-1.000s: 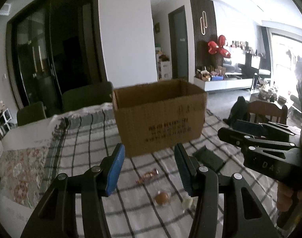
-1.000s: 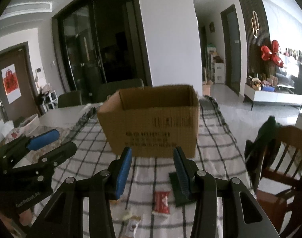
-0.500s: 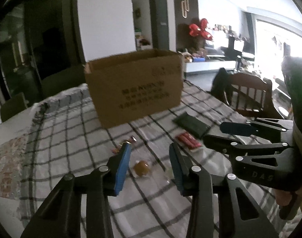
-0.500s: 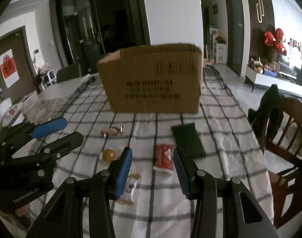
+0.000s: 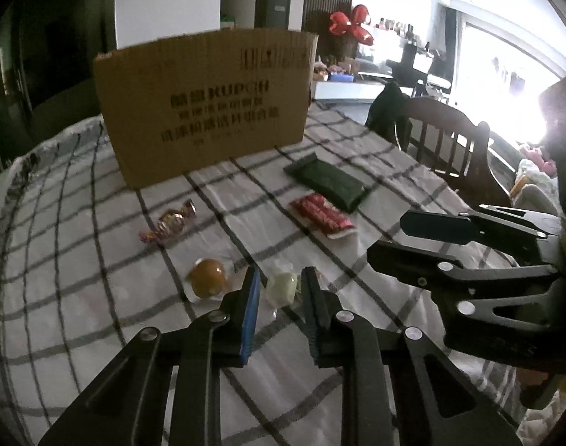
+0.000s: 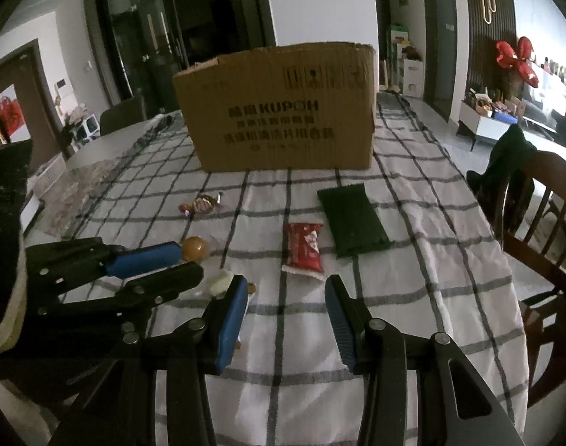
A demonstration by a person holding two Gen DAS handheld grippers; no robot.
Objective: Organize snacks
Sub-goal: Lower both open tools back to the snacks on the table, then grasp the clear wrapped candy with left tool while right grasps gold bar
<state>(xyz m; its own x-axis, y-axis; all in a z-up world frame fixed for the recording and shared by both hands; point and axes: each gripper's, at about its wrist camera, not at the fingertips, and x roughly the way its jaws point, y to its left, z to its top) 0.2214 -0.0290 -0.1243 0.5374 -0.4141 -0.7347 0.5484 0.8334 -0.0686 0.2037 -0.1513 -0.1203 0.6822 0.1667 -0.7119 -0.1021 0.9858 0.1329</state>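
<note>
A pale wrapped sweet point(image 5: 283, 287) is seen low in the centre of the left wrist view, lying on the checked cloth of the worktop point(image 5: 78, 267) between the fingers of the left gripper point(image 5: 281, 291); the fingers are parted on either side of it, and contact with it cannot be made out. Just to its left an orange round sweet point(image 5: 208, 278) is found, and further up and left a twisted foil candy point(image 5: 170, 220). To the upper right a red packet point(image 5: 323, 215) is laid beside a dark green packet point(image 5: 327, 180), the two nearly touching. Behind all of these, in the upper centre, a cardboard box point(image 5: 204, 107) is stood on the cloth. In the right wrist view the right gripper point(image 6: 285, 297) is held with its fingers wide apart, nothing between them, just below the red packet point(image 6: 303, 247). A wooden chair point(image 6: 543, 215) is seen at the right edge.
</note>
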